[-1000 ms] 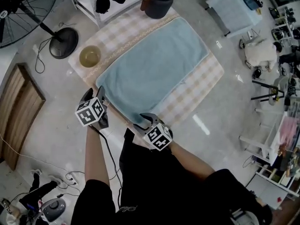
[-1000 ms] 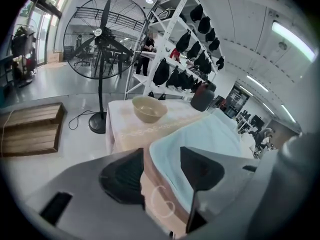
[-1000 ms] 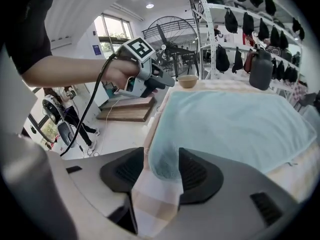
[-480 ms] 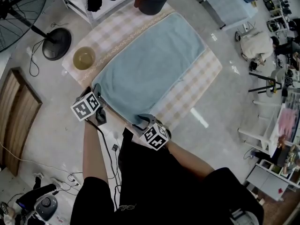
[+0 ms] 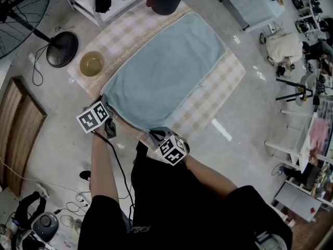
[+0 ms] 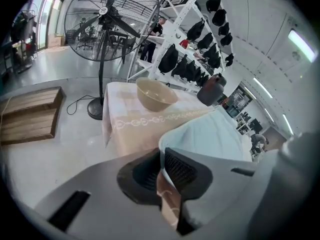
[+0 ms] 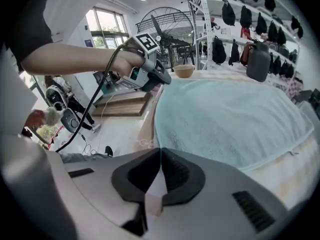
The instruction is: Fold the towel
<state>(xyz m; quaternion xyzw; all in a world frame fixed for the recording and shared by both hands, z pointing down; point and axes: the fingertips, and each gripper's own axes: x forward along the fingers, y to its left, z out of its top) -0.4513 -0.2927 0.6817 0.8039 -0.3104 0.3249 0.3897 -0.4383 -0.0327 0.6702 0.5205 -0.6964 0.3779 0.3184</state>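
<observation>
Just now pinched shut, left gripper and right gripper alike, on both near corners of the towel, spread flat across the desk; presumably for lifting that edge evenly.

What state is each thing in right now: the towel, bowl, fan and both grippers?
towel: spread flat, unfolded.
bowl: upright, empty.
fan: standing, blades still.
left gripper: jaws just closed, shut on towel corner with tablecloth.
right gripper: jaws just closed, shut on towel corner.

Pale blue towel on beige checked tablecloth (tan bowl).
</observation>
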